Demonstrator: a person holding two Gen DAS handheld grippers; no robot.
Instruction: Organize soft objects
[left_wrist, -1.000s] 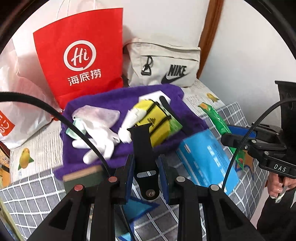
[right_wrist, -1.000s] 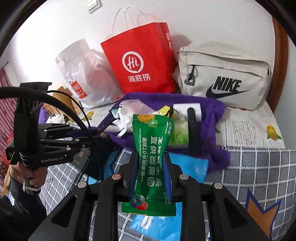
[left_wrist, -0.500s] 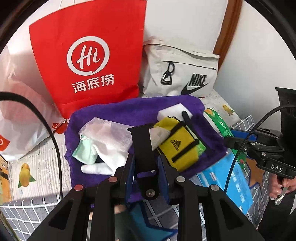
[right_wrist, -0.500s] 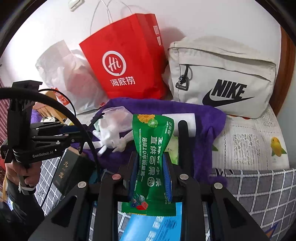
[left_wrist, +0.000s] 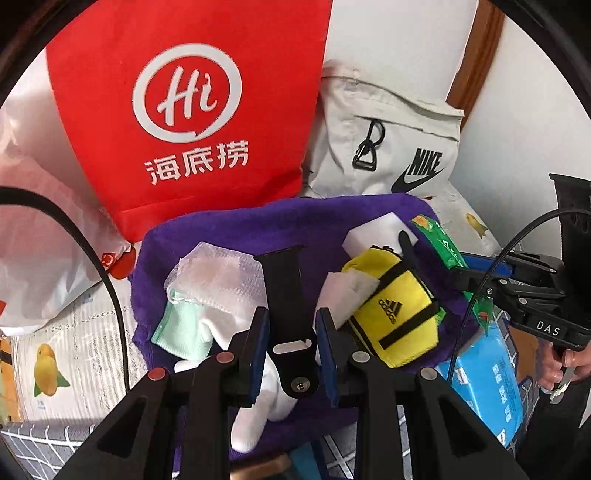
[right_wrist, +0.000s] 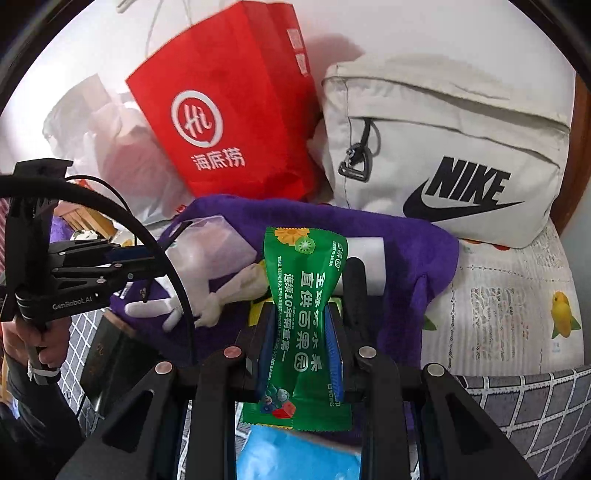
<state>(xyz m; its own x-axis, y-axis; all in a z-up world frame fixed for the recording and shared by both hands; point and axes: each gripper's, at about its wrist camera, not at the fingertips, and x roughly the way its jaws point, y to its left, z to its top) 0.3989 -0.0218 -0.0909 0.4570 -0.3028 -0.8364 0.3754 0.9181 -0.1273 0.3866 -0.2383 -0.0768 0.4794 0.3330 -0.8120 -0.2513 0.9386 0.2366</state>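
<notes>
A: Jaws clamped both sides: left gripper (left_wrist: 291, 345) on black watch strap (left_wrist: 286, 295), right gripper (right_wrist: 300, 343) on green snack packet (right_wrist: 301, 310), both over purple towel (left_wrist: 229, 229).

B: Risk: strap looks slippery, could slide out; packet may land off towel's front edge.

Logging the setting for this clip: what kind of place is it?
Probably a bedroom at home: a fruit-print bed sheet and grey checked blanket lie against a white wall, with a Nike bag and red shopping bag propped behind a purple towel.
</notes>
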